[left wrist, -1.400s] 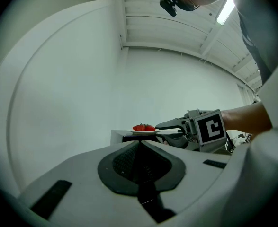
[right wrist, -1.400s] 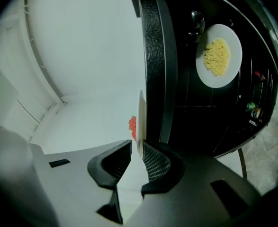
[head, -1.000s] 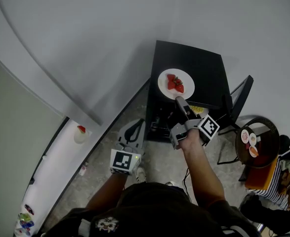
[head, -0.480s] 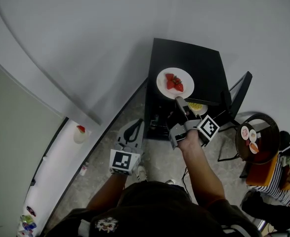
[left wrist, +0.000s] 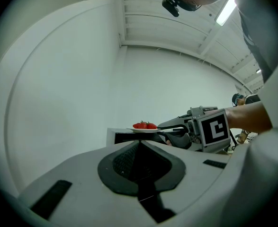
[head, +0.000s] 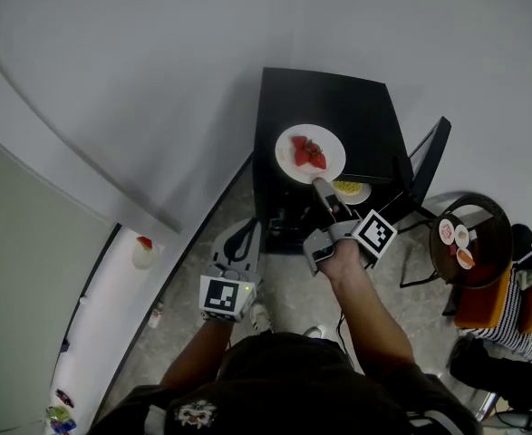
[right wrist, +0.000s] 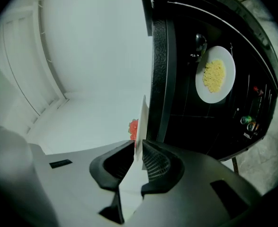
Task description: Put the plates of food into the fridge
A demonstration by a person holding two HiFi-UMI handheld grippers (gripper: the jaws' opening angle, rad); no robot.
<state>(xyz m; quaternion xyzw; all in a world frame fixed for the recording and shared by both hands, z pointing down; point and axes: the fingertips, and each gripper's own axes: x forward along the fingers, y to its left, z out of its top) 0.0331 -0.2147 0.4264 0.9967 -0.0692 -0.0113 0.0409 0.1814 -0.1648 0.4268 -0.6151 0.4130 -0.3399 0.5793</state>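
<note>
Right gripper view alone shows right gripper [right wrist: 136, 146] pinching round white strawberry plate [right wrist: 142, 119] rim, directly ahead. Left gripper [left wrist: 139, 144] closed, empty.

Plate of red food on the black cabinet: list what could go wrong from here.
1. The right gripper pinches the plate only at its near rim, so it may tip once lifted, and the red food could slide off.
2. The left gripper hangs apart, shut and empty, giving no second support.
3. A plate of yellow food sits on the shelf just below; swinging low might knock it.
</note>
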